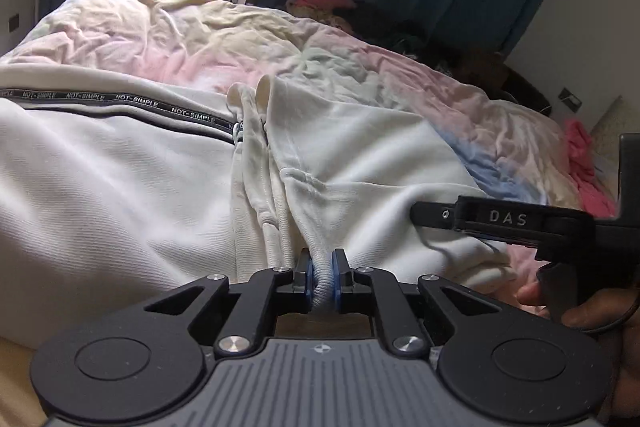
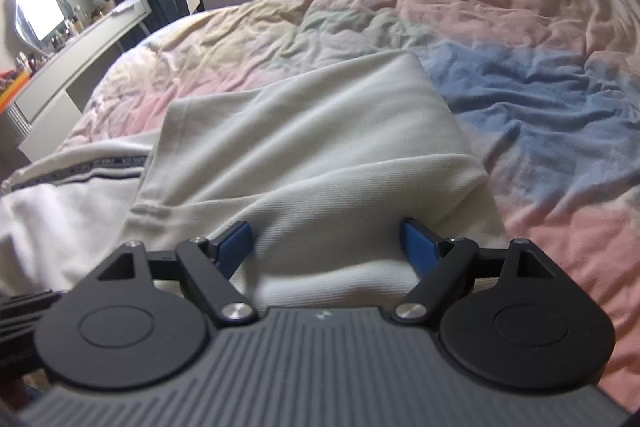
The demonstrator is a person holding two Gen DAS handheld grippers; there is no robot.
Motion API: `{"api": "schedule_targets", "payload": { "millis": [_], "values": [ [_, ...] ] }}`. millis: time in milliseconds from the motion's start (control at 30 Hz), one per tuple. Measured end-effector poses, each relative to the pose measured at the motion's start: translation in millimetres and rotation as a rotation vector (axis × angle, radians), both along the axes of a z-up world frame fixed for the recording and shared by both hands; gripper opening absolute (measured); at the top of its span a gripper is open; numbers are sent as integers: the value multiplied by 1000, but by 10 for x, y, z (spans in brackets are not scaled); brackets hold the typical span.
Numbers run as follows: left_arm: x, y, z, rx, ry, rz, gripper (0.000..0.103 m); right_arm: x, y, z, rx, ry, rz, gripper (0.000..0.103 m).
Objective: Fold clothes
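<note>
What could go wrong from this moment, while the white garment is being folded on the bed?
1. The left tool pinches only a thin bunched hem of the white garment; a hard pull may slip it free.
2. The right tool is open over a loose fold, so closing may catch several layers.
3. The wrinkled bed cover may drag along and spoil the fold.

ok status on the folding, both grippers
Left gripper shut on garment hem. Right gripper open, over the folded part. Garment flat on duvet. Nothing in the way.
</note>
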State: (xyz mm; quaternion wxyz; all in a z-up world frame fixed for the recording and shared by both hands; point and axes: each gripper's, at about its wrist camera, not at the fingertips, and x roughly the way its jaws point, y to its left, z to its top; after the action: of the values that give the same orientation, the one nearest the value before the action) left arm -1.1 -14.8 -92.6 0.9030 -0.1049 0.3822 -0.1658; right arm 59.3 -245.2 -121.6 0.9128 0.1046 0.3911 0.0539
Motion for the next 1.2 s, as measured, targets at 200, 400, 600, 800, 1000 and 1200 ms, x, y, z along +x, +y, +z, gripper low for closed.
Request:
{"api": "schedule_targets", "payload": {
  "millis": [200,400,600,800,1000,1200],
  "values": [
    [-136,197,146,-59,13,101,89,-31,-7,-9,-7,-11,-8,83],
    [-240,1032,315,-183,116,384,98,-73,5,19,-11,-8,-5,83],
    [-390,2135,307,-278,326,863,101,-103,-10,52,33,-7,-13,83],
    [-146,2640,-3,-341,455,1031,101,-112,35,67,45,-15,6,83],
    [-27,2770,-81,-351,393,1085,103,-132,73,49,10,-21,10,82],
    [-301,2774,260,-485,58,1006,91,-116,76,85,46,-59,11,82]
  ]
}}
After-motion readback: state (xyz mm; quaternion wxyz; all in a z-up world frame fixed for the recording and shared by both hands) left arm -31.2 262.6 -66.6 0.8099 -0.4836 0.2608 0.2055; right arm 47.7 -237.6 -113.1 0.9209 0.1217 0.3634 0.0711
